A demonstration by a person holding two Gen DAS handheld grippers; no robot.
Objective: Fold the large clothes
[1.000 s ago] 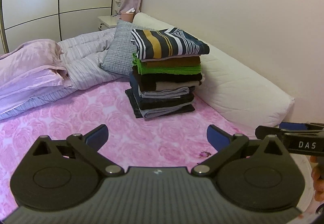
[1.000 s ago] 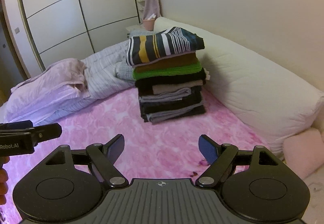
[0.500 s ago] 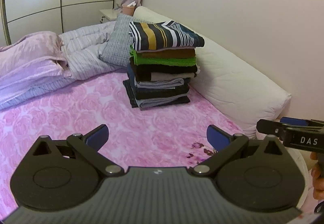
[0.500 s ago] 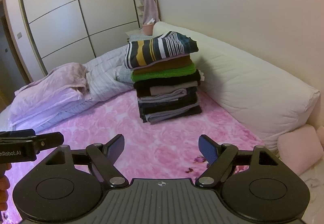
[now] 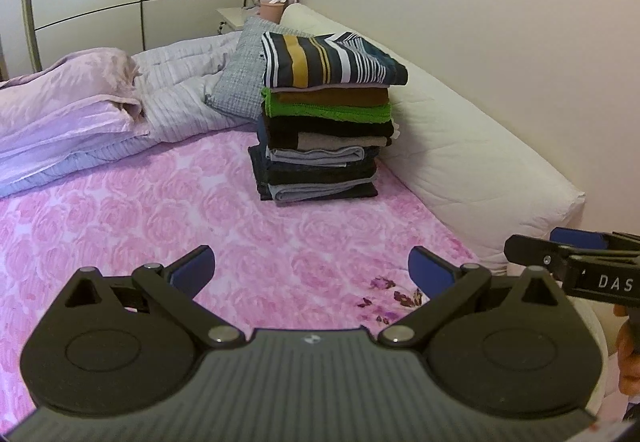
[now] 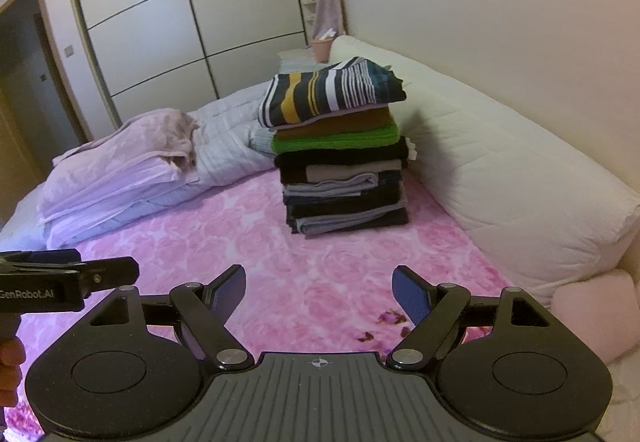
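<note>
Both tools wide open, empty: left tool [image 5: 311, 269] & right tool [image 6: 319, 289] over pink bed [image 6: 248, 242]; folded stack [image 6: 340, 150] ahead.

— How's the light?
— Soft, dim, warm indoor light; no glare, only faint shadows beside the stack of folded clothes [image 5: 326, 122].
— Sharpness?
— Slightly soft and grainy. Fisheye bends the wardrobe doors [image 6: 192, 26]; frame corners go black.

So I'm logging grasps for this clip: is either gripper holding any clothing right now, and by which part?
Nothing is held. The left gripper and right gripper are both open and empty above the pink bedspread.
</note>
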